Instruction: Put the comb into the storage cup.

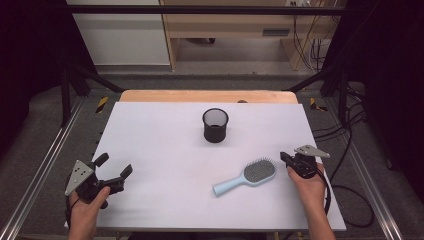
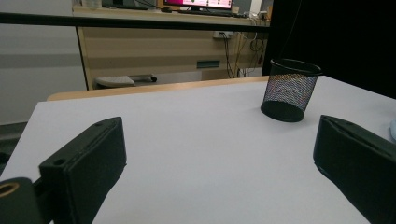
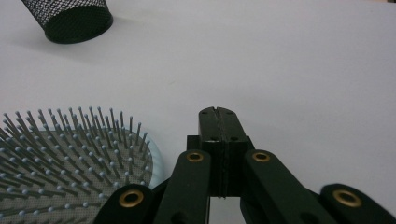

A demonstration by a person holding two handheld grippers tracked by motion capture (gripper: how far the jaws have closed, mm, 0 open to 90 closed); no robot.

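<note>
Hairbrush on table, at 5 o'clock from mesh cup; light, rigid plastic, bristles springy; grip slim handle; right gripper closed, empty, beside brush head; left gripper wide open, empty.

No lettering, label, brand, number or sign can be read on anything here. The monitor at the far desk in the left gripper view shows bright pink and white patches, but whatever is on it is too small and blurred to make out.
</note>
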